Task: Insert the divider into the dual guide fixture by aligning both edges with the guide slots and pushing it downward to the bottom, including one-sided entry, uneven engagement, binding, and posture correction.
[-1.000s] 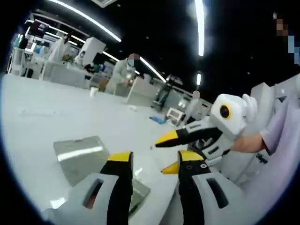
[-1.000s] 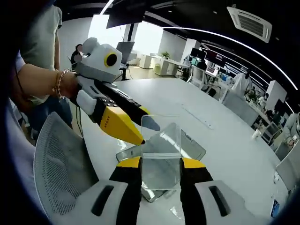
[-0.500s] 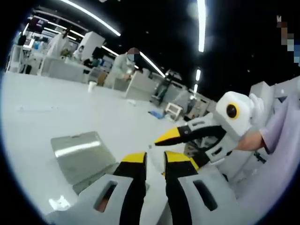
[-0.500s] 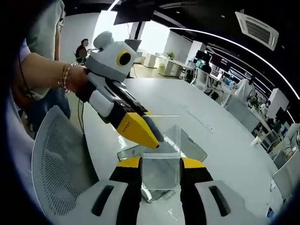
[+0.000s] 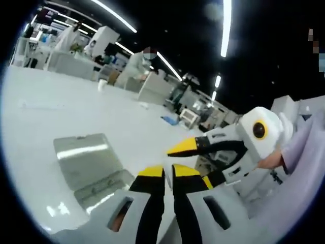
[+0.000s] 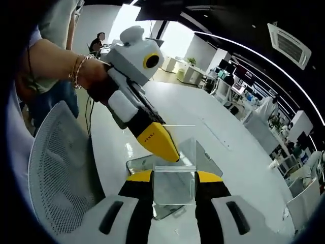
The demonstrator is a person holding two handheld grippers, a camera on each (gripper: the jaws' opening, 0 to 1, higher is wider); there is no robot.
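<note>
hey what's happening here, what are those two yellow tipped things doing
A person holds a pair of tongs in each hand over a white table. The right tongs grip a clear plastic divider upright above a clear guide fixture lying on the table. The left tongs have their yellow tips pinched nearly together at the divider's upper left edge, seemingly steadying it. The divider does not look seated in the fixture yet.

The divider is clear glossy plastic; the fixture looks brushed metal; the table is smooth, glossy white.
</note>
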